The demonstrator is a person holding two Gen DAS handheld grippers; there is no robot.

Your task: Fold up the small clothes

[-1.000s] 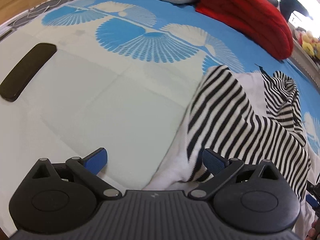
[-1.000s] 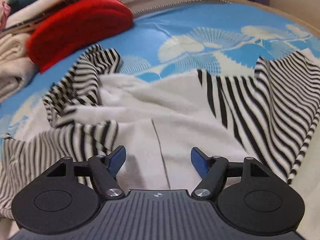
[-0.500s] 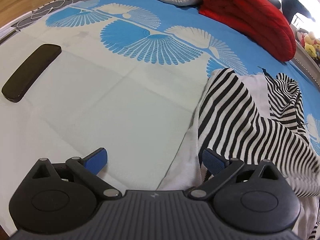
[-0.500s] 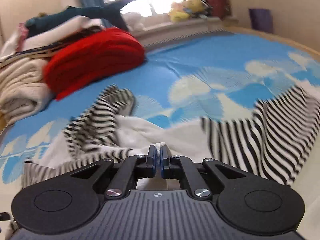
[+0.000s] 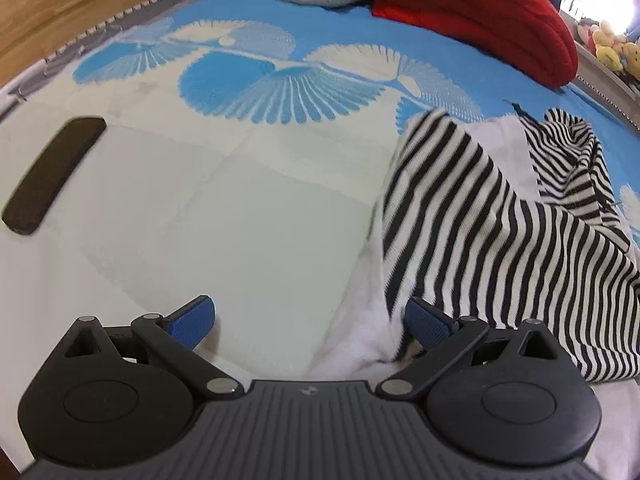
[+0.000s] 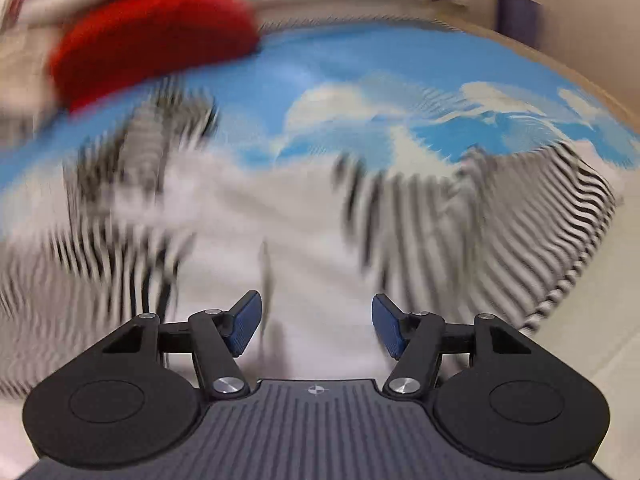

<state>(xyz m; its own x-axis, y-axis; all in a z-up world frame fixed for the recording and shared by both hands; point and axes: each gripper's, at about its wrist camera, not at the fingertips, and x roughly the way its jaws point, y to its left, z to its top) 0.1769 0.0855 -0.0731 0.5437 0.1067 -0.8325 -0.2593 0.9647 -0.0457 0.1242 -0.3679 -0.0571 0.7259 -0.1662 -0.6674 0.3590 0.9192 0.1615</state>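
only the left cam catches the black remote (image 5: 52, 174); both the left gripper (image 5: 310, 322) and right gripper (image 6: 317, 326) gape apart over the striped top (image 5: 492, 240), red blanket (image 5: 472, 12) behind

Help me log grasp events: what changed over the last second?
The right gripper shut on the striped garment's white middle half a second ago, then let go; it is open again, its view blurred by motion. The left gripper stayed open at the garment's edge. The dark case stayed put.
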